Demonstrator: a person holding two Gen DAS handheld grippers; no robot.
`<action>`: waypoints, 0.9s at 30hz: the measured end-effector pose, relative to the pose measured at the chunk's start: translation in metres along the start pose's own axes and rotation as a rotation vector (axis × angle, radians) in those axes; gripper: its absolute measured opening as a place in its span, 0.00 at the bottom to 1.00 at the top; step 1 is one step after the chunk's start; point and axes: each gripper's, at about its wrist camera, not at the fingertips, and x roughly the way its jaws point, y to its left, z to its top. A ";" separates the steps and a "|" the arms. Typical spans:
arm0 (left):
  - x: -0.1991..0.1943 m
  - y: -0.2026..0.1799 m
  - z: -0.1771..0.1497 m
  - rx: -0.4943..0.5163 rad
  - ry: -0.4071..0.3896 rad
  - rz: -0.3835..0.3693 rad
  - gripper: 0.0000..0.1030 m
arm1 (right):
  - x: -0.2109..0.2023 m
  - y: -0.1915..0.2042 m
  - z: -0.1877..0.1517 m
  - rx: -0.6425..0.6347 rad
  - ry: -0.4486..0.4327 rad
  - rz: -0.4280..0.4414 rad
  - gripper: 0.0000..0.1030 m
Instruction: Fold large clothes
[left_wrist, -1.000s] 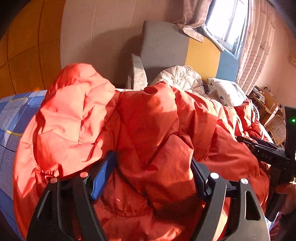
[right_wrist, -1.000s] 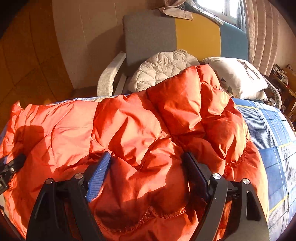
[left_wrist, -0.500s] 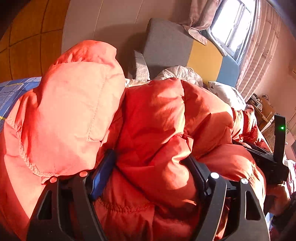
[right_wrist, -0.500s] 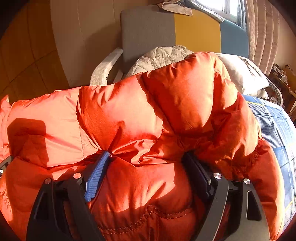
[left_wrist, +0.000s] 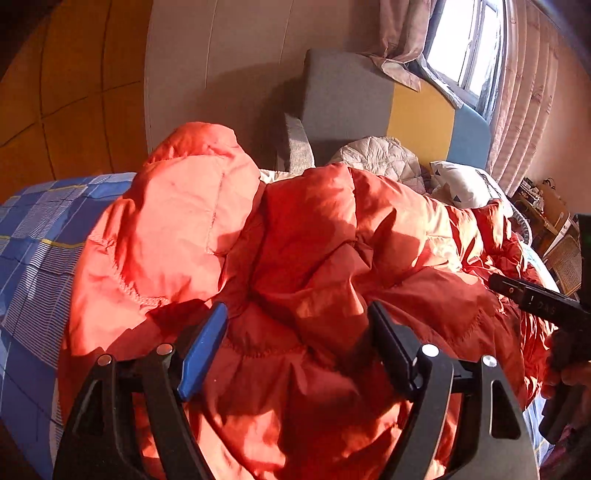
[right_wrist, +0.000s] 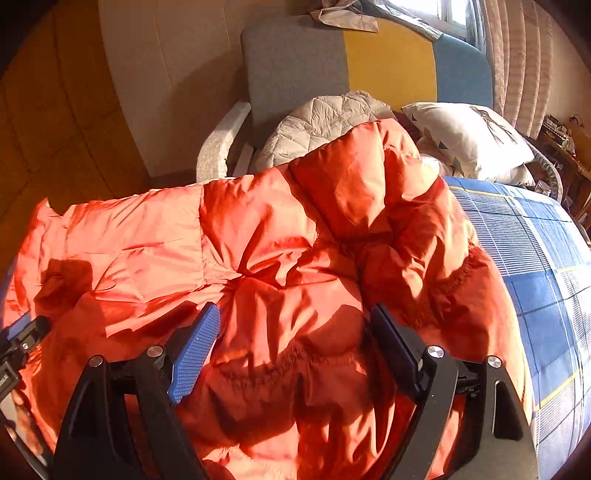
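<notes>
Left tool: its fingers are standing wide yet pinching a thick bunch of the orange down jacket near a stitched hem, so the puffy edge is staying gathered for the fold.
Right tool: likewise spread wide and biting a padded roll of the same jacket, sharing the load at the other end of the near edge.
Why two grips: judging by the bulk, one hold would be letting the edge sag.
Jacket place: it is lying heaped on the blue checked bed.
Jacket axis: it is running crosswise, from one tool to the other; which end is the collar I cannot tell.
Beyond: an armchair and a pillow are sitting behind.
</notes>
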 end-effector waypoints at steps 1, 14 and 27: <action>-0.006 0.000 -0.002 -0.006 -0.008 -0.008 0.75 | -0.007 0.001 -0.003 -0.006 -0.005 0.004 0.81; -0.051 -0.028 -0.013 0.049 -0.063 -0.113 0.76 | -0.059 0.036 -0.034 -0.035 -0.072 0.024 0.81; -0.001 -0.057 0.029 0.059 -0.032 -0.106 0.75 | -0.040 0.004 -0.027 -0.005 -0.039 -0.046 0.81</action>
